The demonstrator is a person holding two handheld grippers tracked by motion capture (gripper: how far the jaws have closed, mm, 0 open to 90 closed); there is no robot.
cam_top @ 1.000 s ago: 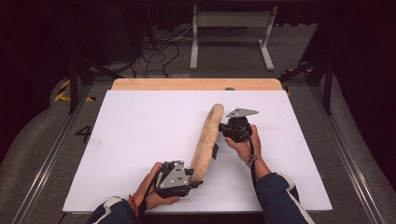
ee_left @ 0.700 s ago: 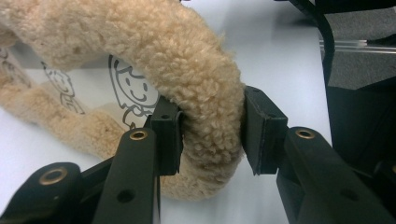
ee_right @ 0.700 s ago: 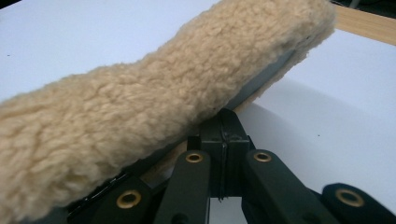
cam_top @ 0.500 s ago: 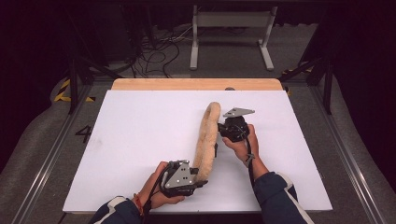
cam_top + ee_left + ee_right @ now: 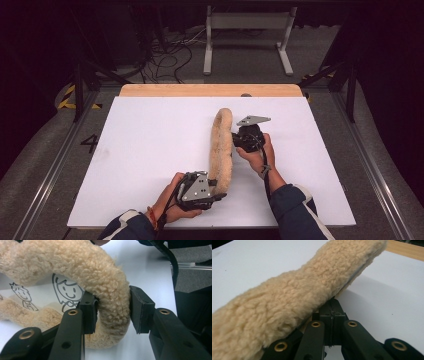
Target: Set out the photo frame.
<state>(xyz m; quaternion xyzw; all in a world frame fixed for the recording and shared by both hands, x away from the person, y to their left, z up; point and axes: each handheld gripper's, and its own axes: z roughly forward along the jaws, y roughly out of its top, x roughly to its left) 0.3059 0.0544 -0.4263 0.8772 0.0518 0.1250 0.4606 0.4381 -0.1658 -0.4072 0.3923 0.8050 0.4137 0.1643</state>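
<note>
A long tan fleece cloth [image 5: 221, 150], folded lengthwise, lies near the middle of the white table [image 5: 145, 150], running from front to back with a slight bend. Its near end [image 5: 110, 290] arches up between the pads of my left gripper [image 5: 112, 310], which press on it from both sides. A white lining with cartoon figures [image 5: 65, 290] shows under the fold. My left gripper [image 5: 216, 192] sits at the front of the table. My right gripper [image 5: 235, 140] is at the cloth's right side, about midway. Its jaws [image 5: 332, 312] are shut on the cloth's thin lower edge [image 5: 352, 280].
A wooden strip [image 5: 210, 90] borders the table's far edge. Behind it on the floor stand a metal frame [image 5: 247, 35] and loose cables [image 5: 170, 55]. Metal rails [image 5: 55, 165] run along both sides. Bare table surface lies left and right of the cloth.
My left gripper has carried the cloth's near end a little to the right, so the cloth stands straighter and bends more. My right gripper has barely shifted.
</note>
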